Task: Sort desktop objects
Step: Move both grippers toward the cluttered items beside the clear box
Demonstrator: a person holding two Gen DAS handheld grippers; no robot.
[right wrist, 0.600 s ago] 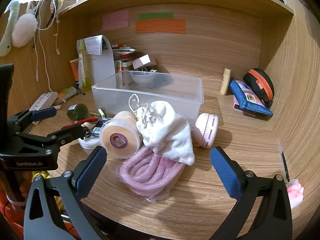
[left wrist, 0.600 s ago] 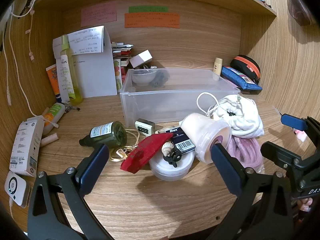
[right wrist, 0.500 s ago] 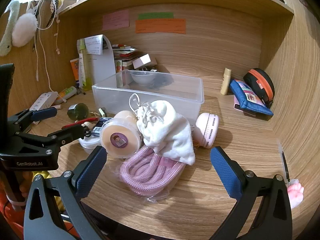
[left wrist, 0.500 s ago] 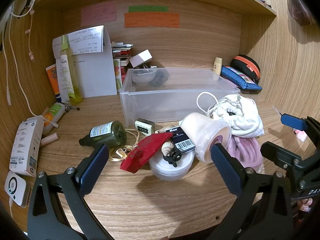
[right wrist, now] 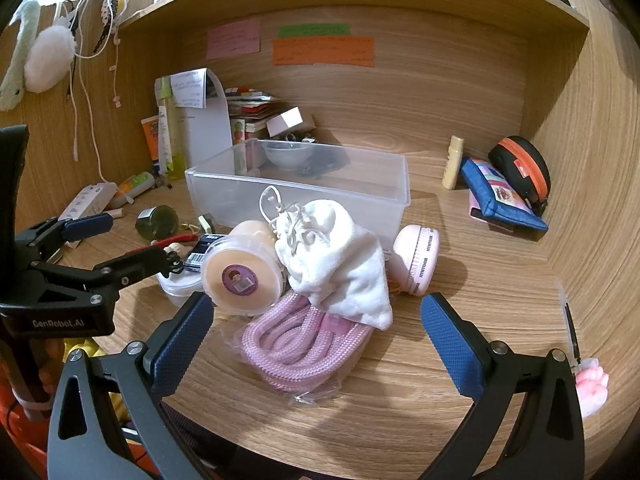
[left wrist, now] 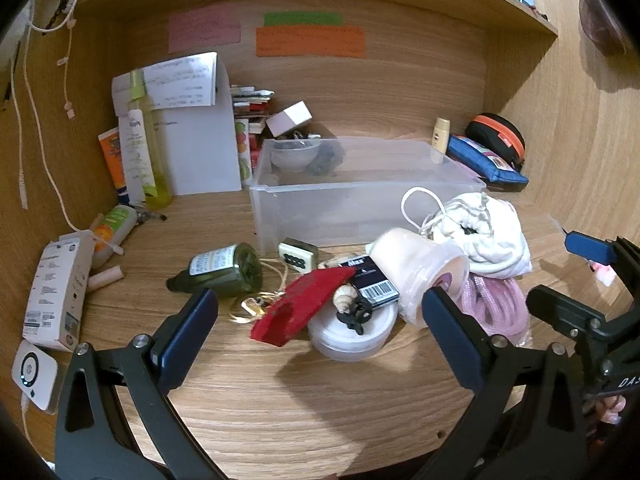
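Observation:
A clear plastic bin stands mid-desk and also shows in the right wrist view. In front of it lies a pile: a peach tub on its side, a white drawstring pouch, a bagged pink rope, a red card, a round white container, a dark green bottle. My left gripper is open and empty, just short of the pile. My right gripper is open and empty over the rope.
A white box and small white device lie at the left edge. Tubes and papers stand at the back left. A blue pouch and black-orange case sit at the right. A pink case lies beside the bin.

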